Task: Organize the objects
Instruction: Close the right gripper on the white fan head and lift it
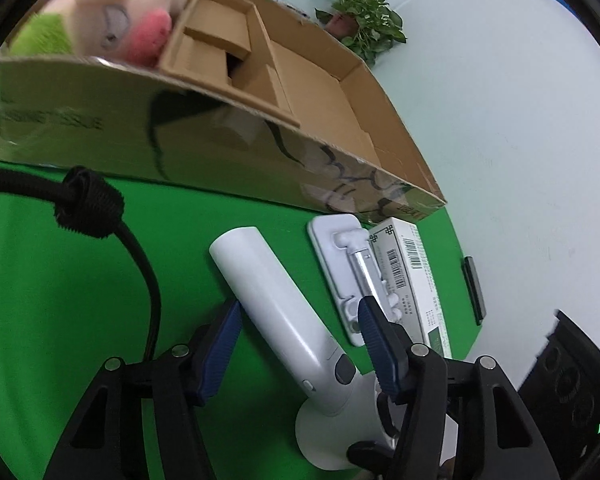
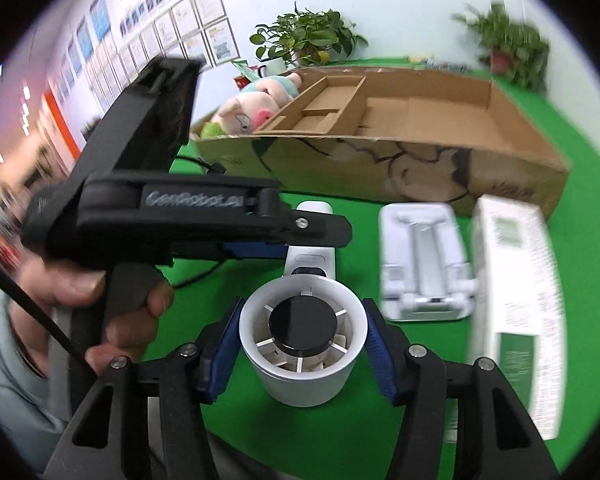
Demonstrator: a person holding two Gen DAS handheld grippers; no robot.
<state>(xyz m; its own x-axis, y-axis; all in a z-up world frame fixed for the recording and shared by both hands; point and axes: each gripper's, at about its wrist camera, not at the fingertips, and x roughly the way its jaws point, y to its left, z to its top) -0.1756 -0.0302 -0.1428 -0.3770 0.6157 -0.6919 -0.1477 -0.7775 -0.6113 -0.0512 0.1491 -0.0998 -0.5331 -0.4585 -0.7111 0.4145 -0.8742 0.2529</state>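
Observation:
A white handheld fan (image 1: 284, 312) lies on the green mat (image 1: 60, 280), its handle pointing toward the cardboard box (image 1: 100, 120). My left gripper (image 1: 299, 305) straddles the handle: the left pad is at its edge, the right pad stands clear of it, so the gripper is open. In the right wrist view the fan's round head (image 2: 304, 332) faces the camera. My right gripper (image 2: 303, 304) is shut on it, a blue pad against each side. A hand (image 2: 120, 304) holds the left tool's black body (image 2: 188, 204) over the handle.
A white folding stand (image 2: 420, 264) and a white-green carton (image 2: 516, 300) lie right of the fan. The box (image 2: 380, 168) has cardboard dividers and a plush pig (image 2: 252, 108) at its left end. Potted plants (image 2: 308, 36) stand behind. A black cable (image 1: 140, 248) crosses the mat.

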